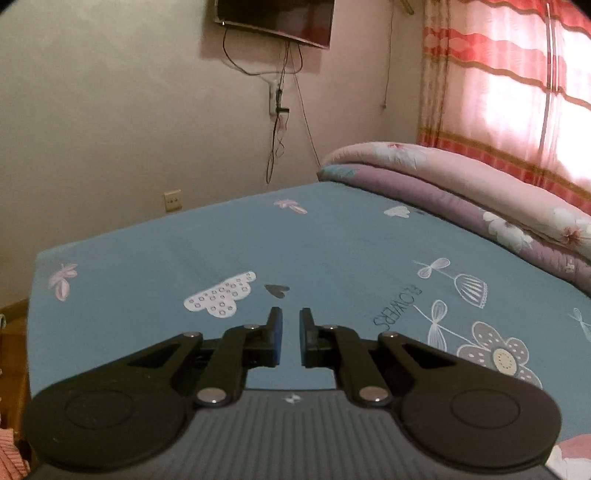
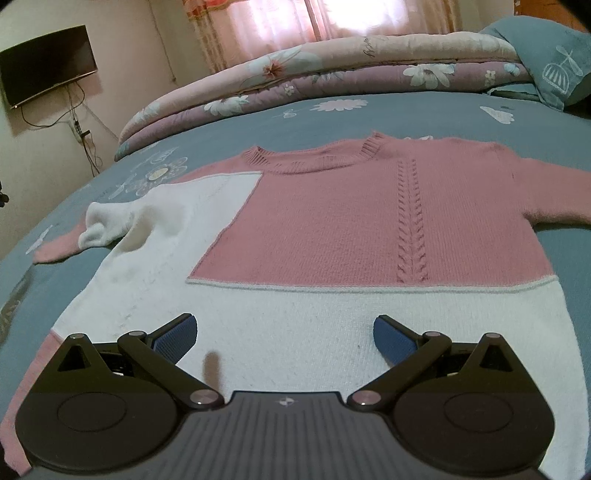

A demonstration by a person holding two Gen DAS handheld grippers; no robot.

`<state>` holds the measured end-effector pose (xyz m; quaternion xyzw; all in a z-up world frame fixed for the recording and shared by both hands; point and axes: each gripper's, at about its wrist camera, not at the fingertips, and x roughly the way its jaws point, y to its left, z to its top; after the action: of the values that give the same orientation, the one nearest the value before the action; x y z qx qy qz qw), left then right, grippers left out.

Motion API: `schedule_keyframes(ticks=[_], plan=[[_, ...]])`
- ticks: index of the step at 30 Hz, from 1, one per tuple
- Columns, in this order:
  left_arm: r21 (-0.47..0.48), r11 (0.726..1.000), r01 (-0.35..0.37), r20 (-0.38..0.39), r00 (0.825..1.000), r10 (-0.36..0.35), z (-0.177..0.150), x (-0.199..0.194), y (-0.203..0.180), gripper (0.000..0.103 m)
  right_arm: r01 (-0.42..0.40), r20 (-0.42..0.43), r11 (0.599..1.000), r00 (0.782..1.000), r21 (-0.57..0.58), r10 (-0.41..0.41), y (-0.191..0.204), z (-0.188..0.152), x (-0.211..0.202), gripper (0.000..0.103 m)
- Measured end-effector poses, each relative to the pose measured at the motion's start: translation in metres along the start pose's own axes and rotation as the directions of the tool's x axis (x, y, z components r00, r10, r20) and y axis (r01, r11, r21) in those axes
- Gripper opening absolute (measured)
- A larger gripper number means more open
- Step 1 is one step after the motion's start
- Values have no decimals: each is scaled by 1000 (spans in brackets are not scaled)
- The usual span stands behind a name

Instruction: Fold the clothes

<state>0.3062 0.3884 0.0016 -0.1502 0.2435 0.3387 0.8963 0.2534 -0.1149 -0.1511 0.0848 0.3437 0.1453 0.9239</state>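
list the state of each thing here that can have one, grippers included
left gripper: shut, nothing between its pads
right gripper: open, empty, over the sweater's white hem
sweater: spread flat, front up, not yet folded
white sleeve: bunched up, lying partly on the body
pink sleeve: stretched out flat
quilt: folded along the far side
television: screen dark

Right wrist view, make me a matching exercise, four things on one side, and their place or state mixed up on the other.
Things:
1. sweater
2. quilt
3. TV
4. right gripper

Place or state:
A. mounted on the wall
B. jaws wide open, nothing between them
C. spread flat on the blue sheet
D. folded along the far side of the bed, below the curtain

Pairs: 1-C, 2-D, 3-A, 4-B
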Motion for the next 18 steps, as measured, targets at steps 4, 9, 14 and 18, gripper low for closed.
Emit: schedule_keyframes(ticks=[4, 9, 14, 18], plan=[[14, 996, 87, -131, 988, -84, -13, 20, -7, 11, 10, -1, 1000, 1000, -17, -10, 2, -1, 1, 103], [-109, 987, 121, -311, 939, -149, -43, 51, -1, 30, 10, -3, 1000, 1000, -23, -11, 2, -1, 1, 103], [-291, 939, 181, -408, 865, -293, -78, 56, 16, 46, 11, -2, 1000, 1000, -25, -11, 2, -1, 1, 103], [-207, 948, 242, -355, 884, -304, -81, 45, -3, 46, 17, 1, 999, 1000, -40, -17, 4, -3, 2, 103]])
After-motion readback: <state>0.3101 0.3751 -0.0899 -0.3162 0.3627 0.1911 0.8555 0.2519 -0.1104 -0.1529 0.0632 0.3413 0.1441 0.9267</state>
